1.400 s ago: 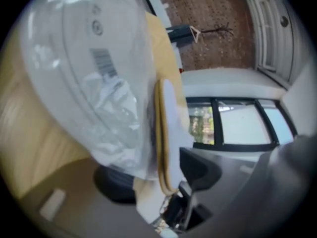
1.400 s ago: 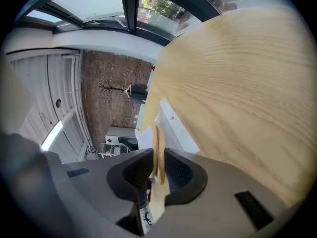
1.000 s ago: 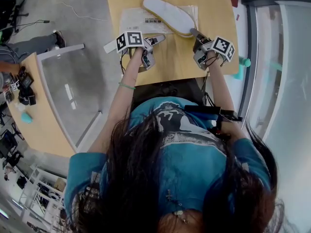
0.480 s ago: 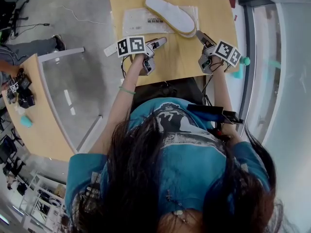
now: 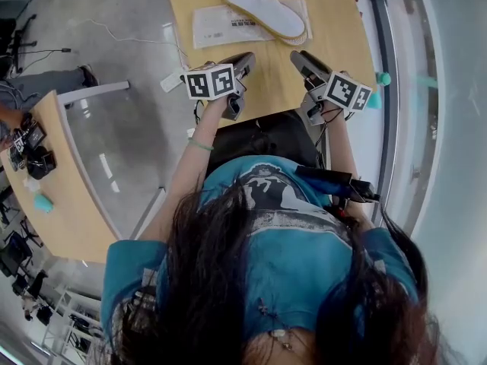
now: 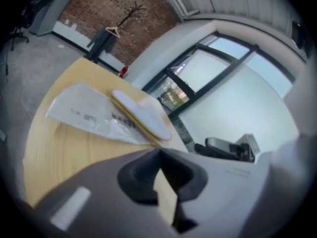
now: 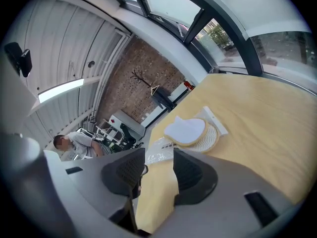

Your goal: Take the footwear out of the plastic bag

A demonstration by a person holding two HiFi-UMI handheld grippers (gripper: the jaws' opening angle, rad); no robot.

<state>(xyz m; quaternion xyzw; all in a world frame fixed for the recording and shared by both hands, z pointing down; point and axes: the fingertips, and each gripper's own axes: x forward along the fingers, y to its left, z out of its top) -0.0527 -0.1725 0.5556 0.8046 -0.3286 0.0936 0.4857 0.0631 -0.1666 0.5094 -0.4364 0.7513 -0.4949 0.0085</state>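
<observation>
A flat white slipper (image 5: 266, 12) with a tan sole lies on the far part of the wooden table (image 5: 335, 21). It rests partly on the flattened clear plastic bag (image 5: 219, 26), outside it. The left gripper view shows the slipper (image 6: 143, 115) on the bag (image 6: 81, 110). In the right gripper view a second, tan ribbed sole (image 7: 213, 137) lies under the white slipper (image 7: 187, 129). My left gripper (image 5: 243, 59) hovers over the table's near edge, shut and empty (image 6: 159, 157). My right gripper (image 5: 298, 58) is beside it, open with nothing between its pads (image 7: 158, 172).
A second wooden table (image 5: 53, 181) with small devices stands at the left over grey floor. A teal object (image 5: 380, 78) sits by the glass wall at the right. A seated person (image 7: 74, 143) is far off across the room.
Both grippers have drawn back from the slipper and bag toward the table's near edge. The left jaws have closed on nothing. The right jaws have opened.
</observation>
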